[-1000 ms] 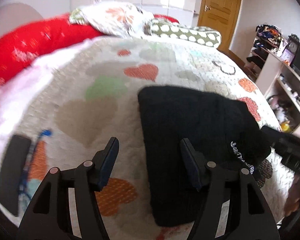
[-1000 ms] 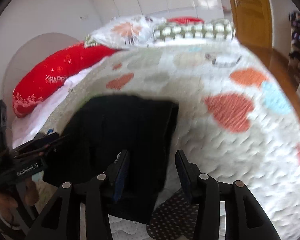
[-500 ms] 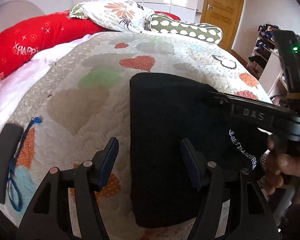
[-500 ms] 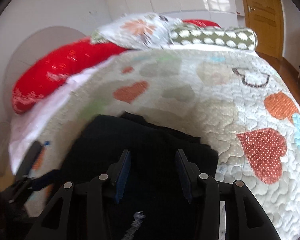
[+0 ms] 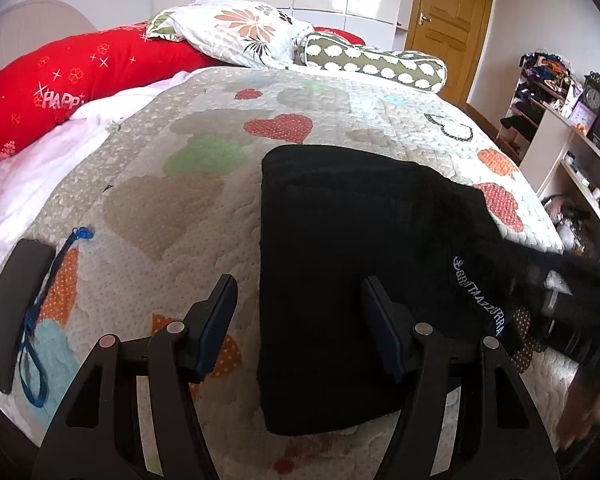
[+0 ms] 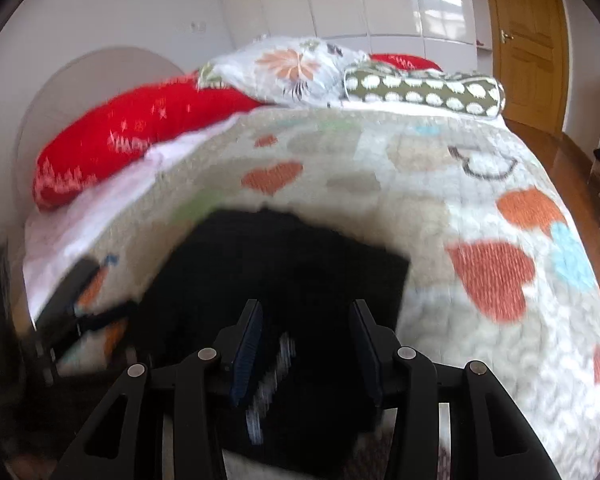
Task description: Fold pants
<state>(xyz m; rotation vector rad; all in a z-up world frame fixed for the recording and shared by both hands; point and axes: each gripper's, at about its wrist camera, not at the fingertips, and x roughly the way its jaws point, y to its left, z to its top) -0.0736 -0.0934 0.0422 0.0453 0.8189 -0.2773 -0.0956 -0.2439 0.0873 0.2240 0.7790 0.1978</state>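
Folded black pants (image 5: 352, 272) lie flat on heart-print quilt (image 5: 180, 208) of bed, toward near edge. Open quilt on left and beyond far fold. Black phone (image 5: 14, 312) with blue strap at left bed edge. Left gripper (image 5: 300, 320) jaws parted, empty, straddling pants' left edge. Right gripper (image 6: 306, 344) jaws apart over pants; contact unclear, blurred. Waist label reads roughly "GROTTAZZURRA"; red pillow (image 5: 60, 88) "HAPP".
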